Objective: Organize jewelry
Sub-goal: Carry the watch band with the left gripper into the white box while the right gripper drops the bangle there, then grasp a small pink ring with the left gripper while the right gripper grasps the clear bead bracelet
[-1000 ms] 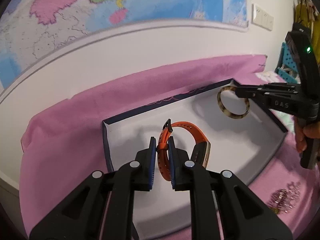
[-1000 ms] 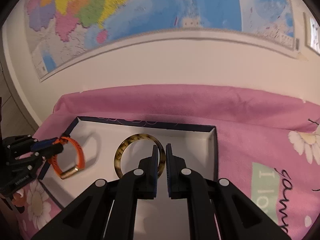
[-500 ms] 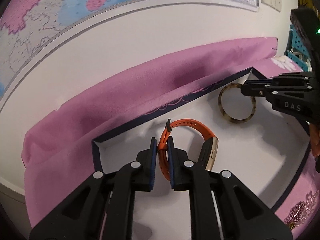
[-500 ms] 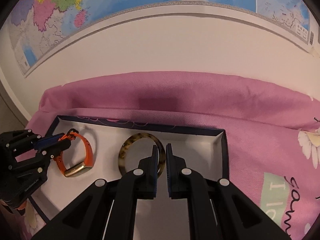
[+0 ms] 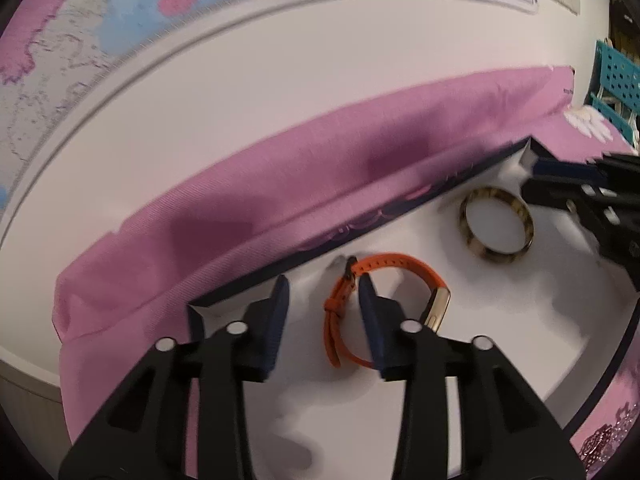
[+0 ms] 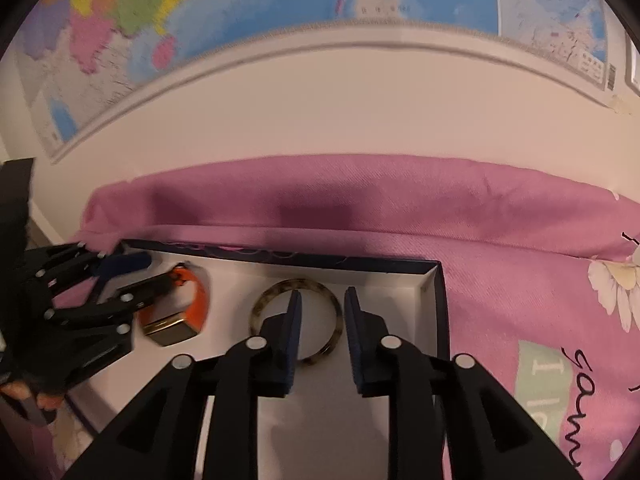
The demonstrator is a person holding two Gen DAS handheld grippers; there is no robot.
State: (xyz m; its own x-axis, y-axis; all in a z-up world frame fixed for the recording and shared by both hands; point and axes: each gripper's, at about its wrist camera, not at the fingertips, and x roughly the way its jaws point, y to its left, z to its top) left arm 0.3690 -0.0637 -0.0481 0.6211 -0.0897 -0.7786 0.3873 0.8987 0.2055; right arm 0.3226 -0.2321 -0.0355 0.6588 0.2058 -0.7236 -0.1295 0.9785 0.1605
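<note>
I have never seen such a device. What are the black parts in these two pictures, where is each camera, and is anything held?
A person holds one black two-finger gripper in each hand. Each picture comes from a camera on one gripper, looking along its fingers. The left gripper is open around an orange watch. The right gripper is open over a mottled bangle. Nothing is held: both pieces lie in a white box with a dark rim, on a pink cloth. A map hangs on the wall behind.

Bare box floor (image 6: 380,376) right of bangle (image 6: 298,318); box wall (image 6: 438,312) bounds it; orange watch (image 5: 384,304) crowds left end
</note>
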